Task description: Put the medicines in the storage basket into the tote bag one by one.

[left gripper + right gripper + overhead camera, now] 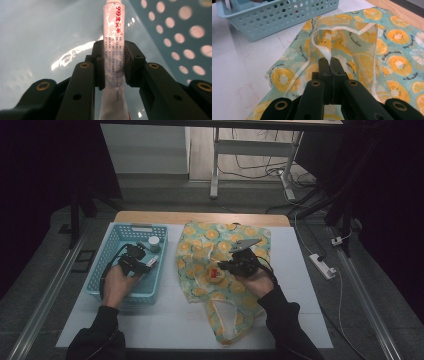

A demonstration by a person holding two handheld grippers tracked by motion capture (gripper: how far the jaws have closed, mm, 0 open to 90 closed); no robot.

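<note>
A white tube point(113, 30) with red print stands between the pads of my left gripper point(113, 65), which is shut on it. This happens inside the light blue basket point(98, 276), where the left gripper point(146, 264) holds the tube point(152, 261) near the right wall. A fabric bag point(200, 251) printed with orange slices lies beside the basket. My right gripper point(225, 266) rests on the bag, shut on its pale edge strap point(323, 51); the jaws point(330, 64) meet with the strap pinched between them. A round yellow thing with a red mark point(216, 274) lies at the bag, left of that gripper.
A small white bottle with a dark cap point(154, 242) stands at the back of the basket. The basket wall point(175, 32) is close on the left gripper's right. A white mat point(165, 320) covers the table. A power strip point(322, 265) lies on the floor to the right.
</note>
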